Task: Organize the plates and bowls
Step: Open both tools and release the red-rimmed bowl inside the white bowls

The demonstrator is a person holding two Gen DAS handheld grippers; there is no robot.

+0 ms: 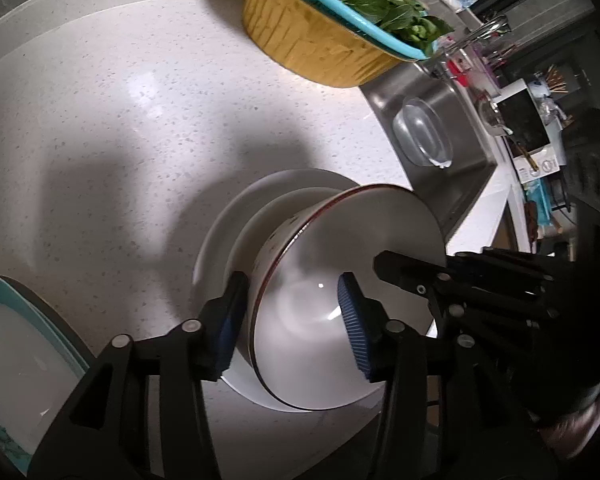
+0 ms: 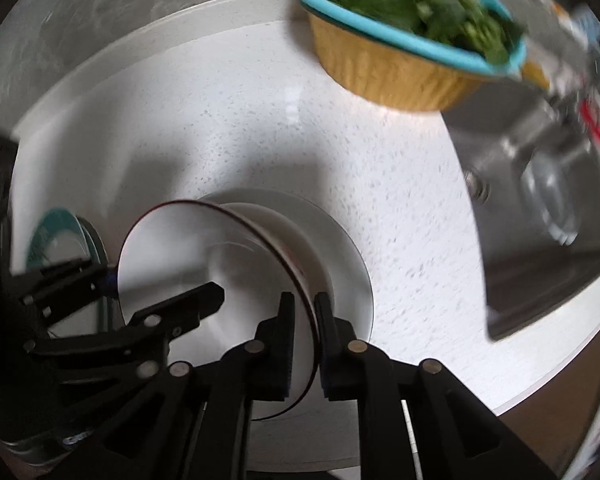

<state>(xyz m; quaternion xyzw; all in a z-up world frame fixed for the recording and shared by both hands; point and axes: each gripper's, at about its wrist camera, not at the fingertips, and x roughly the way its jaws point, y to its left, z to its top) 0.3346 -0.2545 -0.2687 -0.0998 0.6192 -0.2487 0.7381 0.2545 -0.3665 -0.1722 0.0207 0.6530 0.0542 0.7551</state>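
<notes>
Already the red-rimmed bowl (image 1: 312, 320) sits on the white plates (image 1: 236, 216); right gripper (image 2: 303, 344) pinches its rim, left gripper (image 1: 292, 320) straddles it loosely. Teal plates (image 1: 16, 340) at nine o'clock remain unstacked.

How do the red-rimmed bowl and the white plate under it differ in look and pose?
The red-rimmed bowl is deep, with a thin dark red line round its rim; the white plate is shallow and plain. The bowl is tipped, its opening turned sideways, while the plate lies flat on the countertop. The right gripper pinches the bowl's rim; neither gripper holds the plate. Both are glossy white inside.
</notes>
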